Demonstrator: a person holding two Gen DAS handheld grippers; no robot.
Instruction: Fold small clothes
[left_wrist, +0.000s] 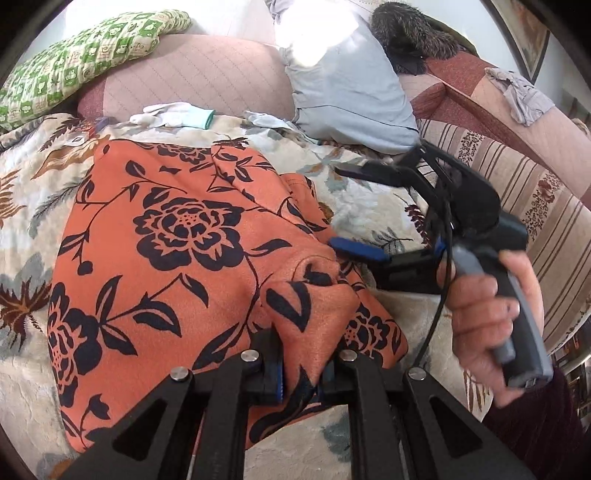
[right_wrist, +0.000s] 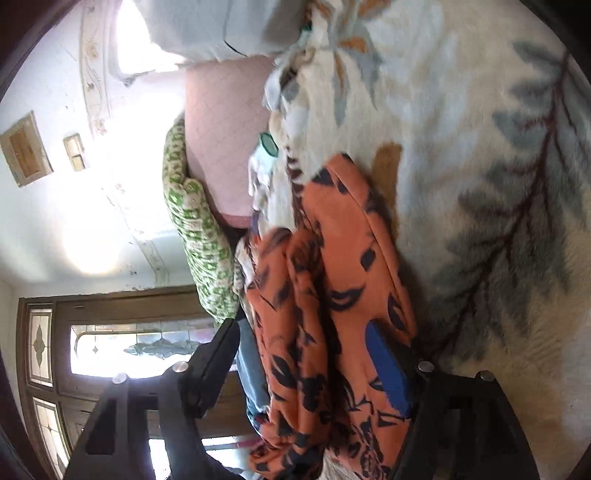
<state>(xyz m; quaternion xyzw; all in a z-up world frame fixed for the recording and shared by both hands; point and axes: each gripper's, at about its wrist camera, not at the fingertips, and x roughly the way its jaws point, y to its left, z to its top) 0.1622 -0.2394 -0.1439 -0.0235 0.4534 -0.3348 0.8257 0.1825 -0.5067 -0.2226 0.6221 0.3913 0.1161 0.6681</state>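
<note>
An orange garment (left_wrist: 177, 236) with black flowers lies spread on a floral blanket (left_wrist: 29, 229). My left gripper (left_wrist: 301, 380) is shut on a raised fold of its near edge. My right gripper (left_wrist: 336, 206), turned on its side and held by a hand, is open at the garment's right edge, one blue pad (left_wrist: 356, 250) close to the cloth. In the right wrist view the garment (right_wrist: 332, 332) hangs between the wide-apart fingers of the right gripper (right_wrist: 314, 350), next to the blue pad (right_wrist: 388, 365).
A white glove (left_wrist: 170, 115) with a teal cuff lies beyond the garment. A green checked pillow (left_wrist: 85, 59) is at the back left, a light blue pillow (left_wrist: 351, 96) at the back right. A striped sofa arm (left_wrist: 517, 192) is on the right.
</note>
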